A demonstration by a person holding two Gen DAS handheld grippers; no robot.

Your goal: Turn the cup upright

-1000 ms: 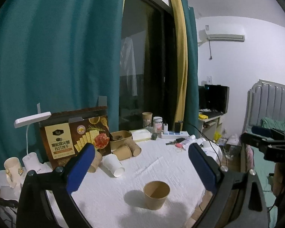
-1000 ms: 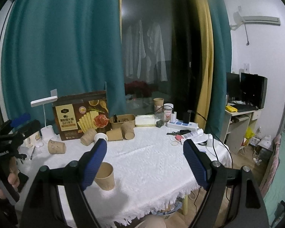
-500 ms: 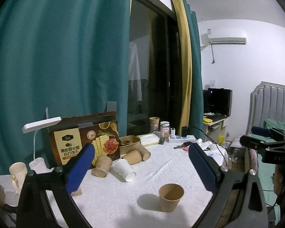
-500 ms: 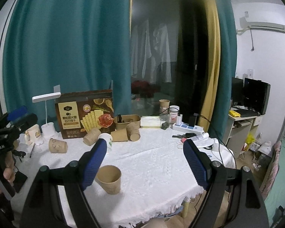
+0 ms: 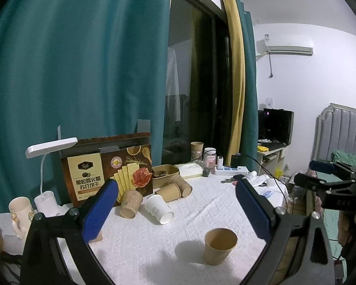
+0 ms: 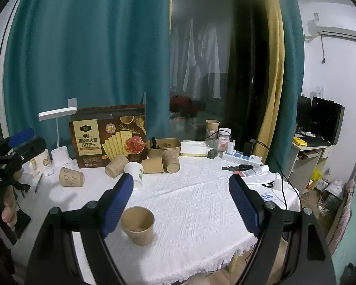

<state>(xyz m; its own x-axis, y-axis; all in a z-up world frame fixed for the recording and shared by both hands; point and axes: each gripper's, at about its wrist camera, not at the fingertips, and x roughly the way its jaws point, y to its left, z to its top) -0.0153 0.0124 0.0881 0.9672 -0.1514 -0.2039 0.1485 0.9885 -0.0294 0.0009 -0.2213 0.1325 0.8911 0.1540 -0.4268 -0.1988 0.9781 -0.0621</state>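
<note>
Brown paper is what we meet most: the cup (image 5: 220, 245) stands upright on the white cloth of the bench (image 5: 154, 249), mouth up, ahead of the left hand-held gripper (image 5: 175, 210) and nearer its right finger. That gripper is spread wide and holds nothing.

Going left to right beyond its fingers, we see a cream mug (image 5: 20, 211) past the left finger, then a white desk lamp (image 5: 51, 143), then a cracker box (image 5: 106, 166) standing against the teal curtain (image 5: 83, 59). In front of the box lie several tipped cups: a brown one (image 5: 130, 203) just behind the left fingertip, a white cup (image 5: 159, 209) on its side between the fingers, and two more brown ones (image 5: 175, 188) touching each other behind it. These lie well apart from the upright cup, with open cloth between.

From the right wrist view, our right hand-held gripper (image 6: 180, 201) is likewise wide apart and empty. The upright cup (image 6: 138, 225) sits just beside its left finger, on the inner side. Further left another tipped brown cup (image 6: 71, 177) lies alone. Ahead between the fingers are a paper bowl (image 6: 163, 146), a power strip (image 6: 242, 156) and keys (image 6: 237, 167); a black cable (image 6: 282, 178) trails over the bench edge past the right finger.
</note>
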